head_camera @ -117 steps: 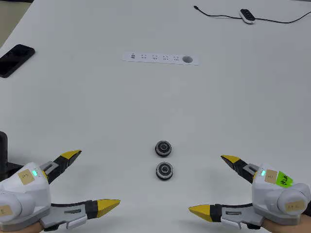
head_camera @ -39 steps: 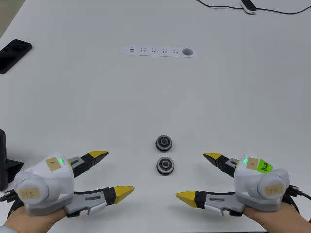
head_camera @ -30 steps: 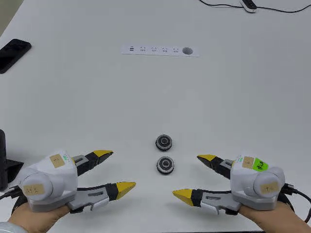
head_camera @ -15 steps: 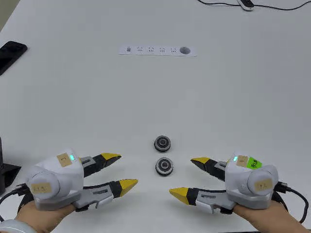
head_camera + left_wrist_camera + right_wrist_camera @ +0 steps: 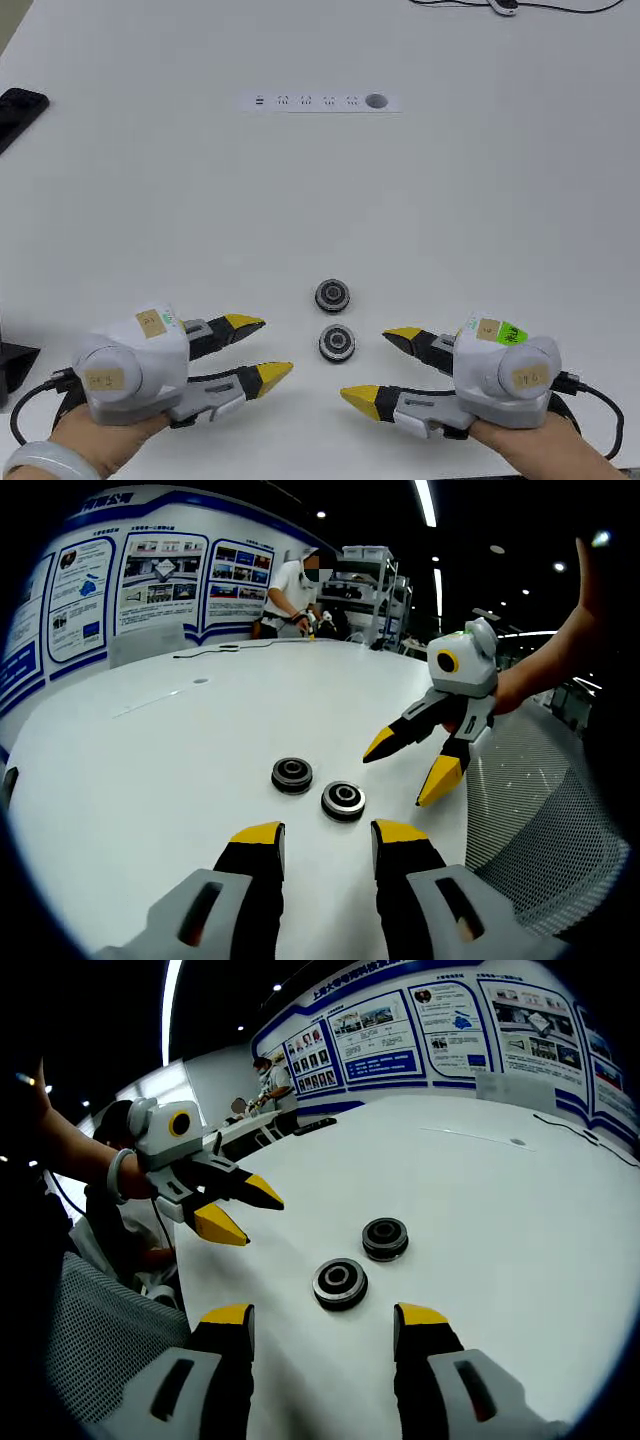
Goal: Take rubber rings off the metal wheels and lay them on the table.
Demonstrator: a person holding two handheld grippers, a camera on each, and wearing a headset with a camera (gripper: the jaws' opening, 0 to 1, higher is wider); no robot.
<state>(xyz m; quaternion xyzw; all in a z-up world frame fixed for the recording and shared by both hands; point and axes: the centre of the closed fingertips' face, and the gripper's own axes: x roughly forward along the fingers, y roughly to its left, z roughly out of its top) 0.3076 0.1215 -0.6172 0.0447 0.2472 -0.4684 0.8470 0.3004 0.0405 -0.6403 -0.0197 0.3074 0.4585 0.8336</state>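
Left hand-held gripper (image 5: 276, 345) closer, beside front wheel (image 5: 337, 343).

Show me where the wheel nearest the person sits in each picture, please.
Head view: near wheel, low centre, between left tool and right tool.
Left gripper view: centre, just above the left tool's tips, right of the far wheel.
Right gripper view: centre, above the right tool's tips, left of the far wheel.
Shared landmark: the far wheel, beside it everywhere.
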